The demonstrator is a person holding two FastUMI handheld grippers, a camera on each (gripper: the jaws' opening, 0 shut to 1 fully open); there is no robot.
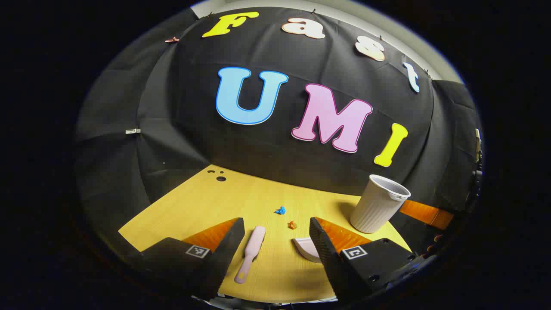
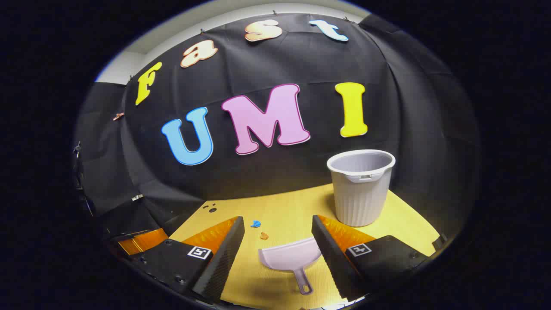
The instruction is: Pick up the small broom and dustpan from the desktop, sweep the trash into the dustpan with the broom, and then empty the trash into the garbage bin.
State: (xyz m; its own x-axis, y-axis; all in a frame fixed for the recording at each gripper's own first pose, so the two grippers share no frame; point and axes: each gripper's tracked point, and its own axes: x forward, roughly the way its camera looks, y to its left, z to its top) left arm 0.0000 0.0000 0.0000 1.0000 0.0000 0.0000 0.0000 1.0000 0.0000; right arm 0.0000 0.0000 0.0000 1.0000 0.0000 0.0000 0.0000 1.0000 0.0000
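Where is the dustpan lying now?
In the right gripper view, the dustpan lies on the desktop between the open tongs, near the bin.

In the left gripper view, the dustpan (image 1: 304, 248) lies partly hidden behind one finger of the left gripper (image 1: 275, 241). The blue scrap (image 1: 280, 210) and orange scrap (image 1: 292, 224) are too small to identify. Both finger bases are cut off at the lower edge.

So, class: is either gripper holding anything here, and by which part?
Nothing is held. Both grippers are open; the broom and dustpan lie on the desk.
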